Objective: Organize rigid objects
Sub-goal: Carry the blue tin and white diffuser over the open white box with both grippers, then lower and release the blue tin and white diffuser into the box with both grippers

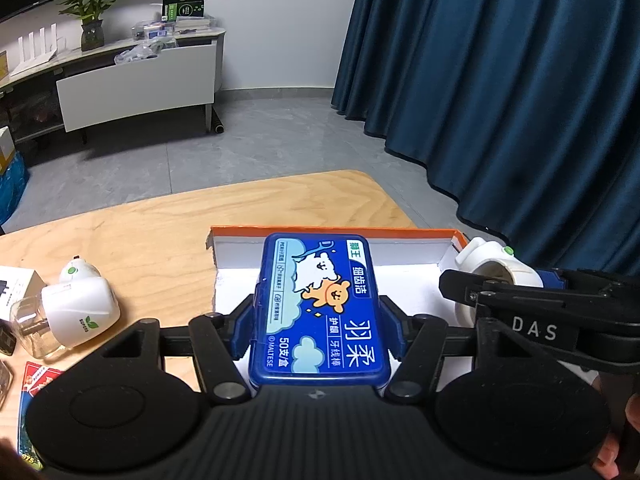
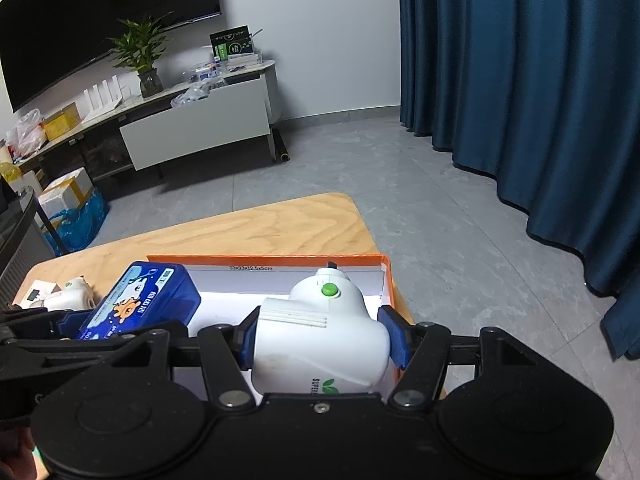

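My left claw (image 1: 318,320) grips the blue case (image 1: 320,308), my right claw (image 2: 322,334) grips the white plug (image 2: 320,340); I hold both over the orange box (image 2: 264,258) for dropping in.

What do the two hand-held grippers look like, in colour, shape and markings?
Both look alike. The left hand-held gripper has a black ribbed body, two round black discs, black linkage bars with silver rivets, and blue finger pads. The right hand-held gripper has the same build; white letters "DAS" mark its side. No cables show.
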A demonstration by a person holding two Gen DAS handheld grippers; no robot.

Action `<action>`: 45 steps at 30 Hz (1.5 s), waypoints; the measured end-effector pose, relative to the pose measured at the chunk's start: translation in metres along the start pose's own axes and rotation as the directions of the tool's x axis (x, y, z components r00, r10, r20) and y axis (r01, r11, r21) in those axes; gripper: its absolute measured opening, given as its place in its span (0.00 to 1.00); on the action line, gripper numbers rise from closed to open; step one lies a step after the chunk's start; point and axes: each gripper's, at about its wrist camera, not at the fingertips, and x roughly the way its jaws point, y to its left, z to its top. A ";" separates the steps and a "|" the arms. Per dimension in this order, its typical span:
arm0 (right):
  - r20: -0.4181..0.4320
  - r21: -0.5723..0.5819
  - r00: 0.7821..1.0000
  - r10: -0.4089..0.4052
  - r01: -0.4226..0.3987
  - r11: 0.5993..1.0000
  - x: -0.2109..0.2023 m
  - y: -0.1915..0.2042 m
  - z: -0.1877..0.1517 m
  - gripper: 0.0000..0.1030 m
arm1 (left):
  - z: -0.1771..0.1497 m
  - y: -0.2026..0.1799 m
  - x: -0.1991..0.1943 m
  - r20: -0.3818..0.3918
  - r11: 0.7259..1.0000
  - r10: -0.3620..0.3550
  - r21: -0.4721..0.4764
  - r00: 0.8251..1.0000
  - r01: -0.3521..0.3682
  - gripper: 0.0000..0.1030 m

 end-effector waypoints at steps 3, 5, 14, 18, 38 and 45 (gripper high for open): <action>-0.009 -0.009 1.000 -0.003 0.003 1.000 0.003 0.001 0.000 0.70 | -0.001 0.001 -0.001 -0.001 1.000 0.002 -0.008 1.000 -0.002 0.61; -0.015 -0.012 1.000 0.004 -0.004 1.000 0.005 0.001 0.001 0.70 | -0.001 0.002 -0.001 -0.004 1.000 0.000 -0.013 1.000 0.000 0.61; -0.018 -0.030 1.000 -0.001 0.001 1.000 0.008 0.003 0.003 0.70 | 0.000 0.001 0.000 -0.002 1.000 0.004 -0.016 1.000 -0.004 0.61; -0.022 -0.029 1.000 -0.006 0.005 1.000 0.009 0.004 0.001 0.70 | -0.001 0.001 0.001 -0.002 1.000 0.002 -0.018 1.000 -0.002 0.61; -0.040 -0.040 0.999 -0.014 0.013 0.999 0.021 0.008 0.003 0.70 | -0.002 0.002 0.003 -0.008 1.000 0.012 -0.016 1.000 -0.012 0.61; -0.050 -0.046 0.999 -0.016 0.013 0.999 0.032 0.009 0.005 0.71 | -0.002 0.004 0.005 -0.016 1.000 0.015 -0.023 1.000 -0.015 0.61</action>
